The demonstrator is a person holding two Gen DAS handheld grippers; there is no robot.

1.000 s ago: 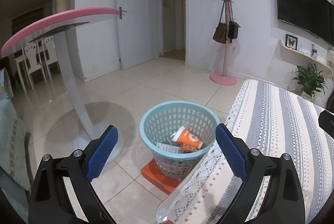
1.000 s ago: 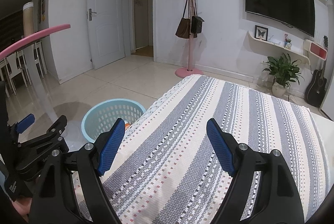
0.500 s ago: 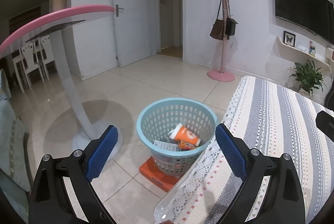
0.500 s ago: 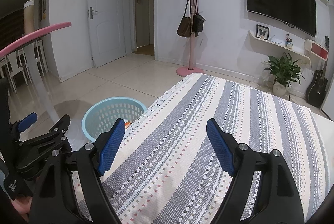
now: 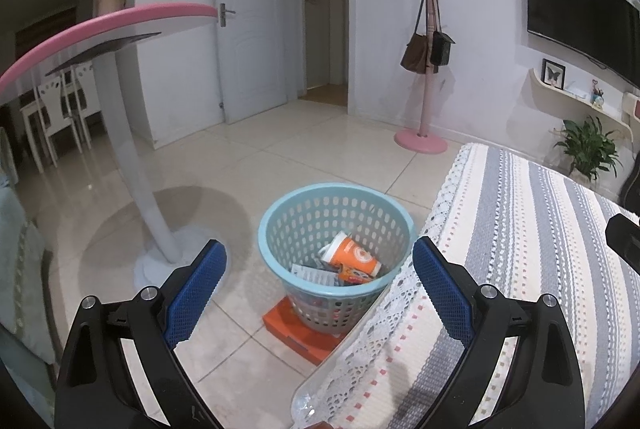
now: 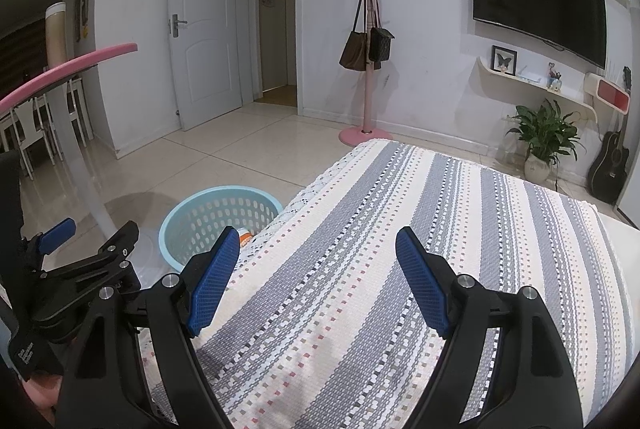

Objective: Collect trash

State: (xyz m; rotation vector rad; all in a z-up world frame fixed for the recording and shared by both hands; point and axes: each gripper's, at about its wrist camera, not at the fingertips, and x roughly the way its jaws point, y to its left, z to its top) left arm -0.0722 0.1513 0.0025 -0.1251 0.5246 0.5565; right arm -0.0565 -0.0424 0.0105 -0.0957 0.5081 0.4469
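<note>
An orange cup [image 5: 350, 256] lies among wrappers in the blue basket [image 5: 280, 225] on the tiled floor [image 5: 256, 165] by the striped tablecloth's [image 6: 400, 269] lace edge, while the left gripper [image 5: 320, 261] and right gripper [image 6: 318, 253] both gape wide, empty, touching nothing.

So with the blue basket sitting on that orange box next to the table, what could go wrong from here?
1. The pale blue perforated plastic basket sits on a flat orange box, so a bump could tip it and spill the orange paper cup.
2. The striped woven tablecloth's lace edge hangs beside the basket; the open, empty left hand-held gripper might snag it.
</note>
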